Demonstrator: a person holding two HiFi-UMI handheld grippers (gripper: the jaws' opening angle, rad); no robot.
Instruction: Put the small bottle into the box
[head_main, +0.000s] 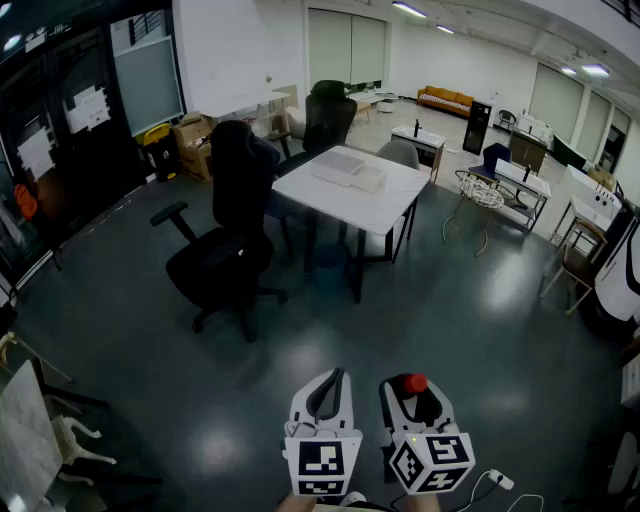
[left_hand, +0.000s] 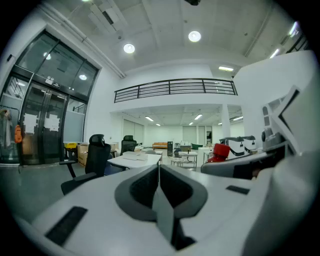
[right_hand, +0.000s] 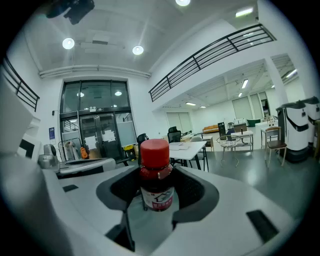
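A small bottle (right_hand: 156, 175) with a red cap, dark liquid and a white label stands upright between the jaws of my right gripper (right_hand: 156, 192), which is shut on it. In the head view its red cap (head_main: 414, 383) shows at the tip of the right gripper (head_main: 412, 392), low in the frame. Beside it my left gripper (head_main: 330, 385) is shut with nothing in it; its own view shows the jaws (left_hand: 159, 172) pressed together. A flat white box (head_main: 348, 168) lies on a white table (head_main: 385, 200) several steps ahead, far from both grippers.
A black office chair (head_main: 225, 230) stands left of the table, another one (head_main: 325, 115) behind it. Dark glossy floor (head_main: 420, 320) lies between me and the table. A wire basket stand (head_main: 480, 195), desks and a brown chair (head_main: 578, 262) are at the right; glass doors (head_main: 60, 130) are at the left.
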